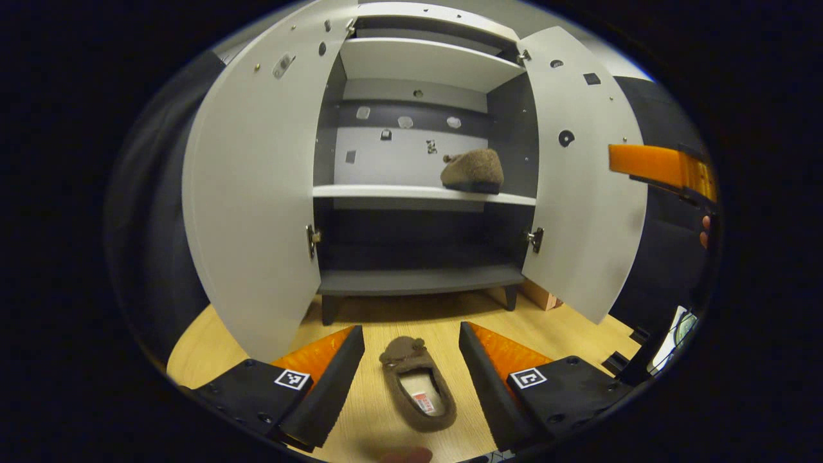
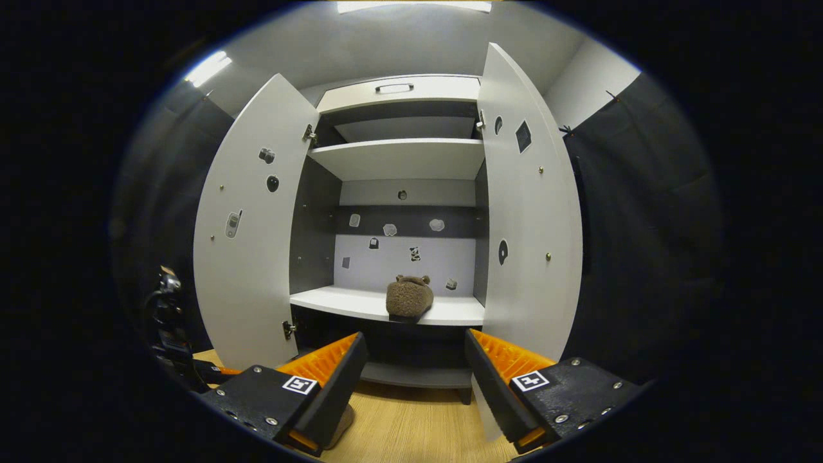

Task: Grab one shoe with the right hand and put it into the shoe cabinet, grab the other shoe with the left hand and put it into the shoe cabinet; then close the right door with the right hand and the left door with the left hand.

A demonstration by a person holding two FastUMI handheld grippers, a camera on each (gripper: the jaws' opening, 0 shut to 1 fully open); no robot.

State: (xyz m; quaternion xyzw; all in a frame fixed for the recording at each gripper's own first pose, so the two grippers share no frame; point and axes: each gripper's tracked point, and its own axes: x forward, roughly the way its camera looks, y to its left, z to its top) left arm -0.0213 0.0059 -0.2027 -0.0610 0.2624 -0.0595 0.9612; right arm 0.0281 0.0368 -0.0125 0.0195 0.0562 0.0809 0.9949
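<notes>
On the near floor, between my spread left gripper (image 1: 411, 379): one shoe (image 1: 418, 384), ungrasped. Second shoe (image 2: 409, 298): middle shelf, cabinet (image 2: 398, 161). Right gripper (image 2: 411, 379): jaws apart, empty. Risk: soft upper may fold and slip out.

Right gripper (image 1: 662, 168) at left gripper view's right edge: one finger visible, rest cut off, jaw state unreadable. Holding hand (image 1: 705, 230): fingertips only. Floor shoe (image 2: 339, 426) in right gripper view: mostly hidden behind left finger, sliver visible. Shelf shoe (image 1: 474, 171) in left gripper view: heel end partly behind right door (image 1: 582, 186) edge. Stickers (image 2: 390, 229) on cabinet back panel too small to identify. Dark gear (image 2: 168, 325) at lower left, right gripper view: too dim to tell. Blurred object (image 1: 406, 455) at left view's bottom edge, cut off.
</notes>
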